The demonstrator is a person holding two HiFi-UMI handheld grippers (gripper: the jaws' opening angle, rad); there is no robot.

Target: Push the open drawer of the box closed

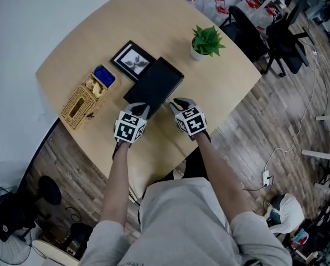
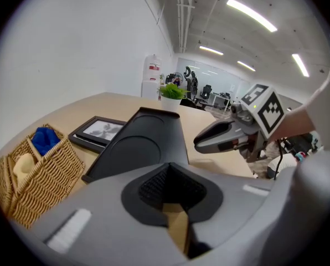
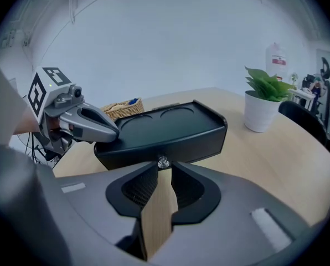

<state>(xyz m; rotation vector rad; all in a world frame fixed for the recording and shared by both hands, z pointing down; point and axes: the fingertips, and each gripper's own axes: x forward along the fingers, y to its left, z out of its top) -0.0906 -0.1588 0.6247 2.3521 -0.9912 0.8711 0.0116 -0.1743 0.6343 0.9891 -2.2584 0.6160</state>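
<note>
Closest to me, the right gripper (image 3: 163,172) has its fingers drawn together, nothing between them. The small clear knob (image 3: 163,162) of the drawer (image 3: 181,147) sits right at their tips. I cannot tell whether the tips touch it. From this angle the drawer front looks flush with the black box (image 3: 170,123), or very nearly so.

The left gripper (image 2: 170,168) is also closed and empty. Its fingers (image 3: 101,127) come in at the box's near left corner, level with the top edge. So the two grippers meet the near end of the box side by side, the left at the corner and the right at the middle of the drawer front.

The box lies on the light wooden table (image 1: 220,93), running away from me, with two shallow round recesses in its lid. Just beyond it on the left lies a black picture frame (image 1: 133,60), flat on the table. Further left stands a wicker basket (image 1: 79,108) with something blue in its far compartment. A potted plant (image 1: 206,42) in a white pot stands at the far right, well apart from the box.
</note>
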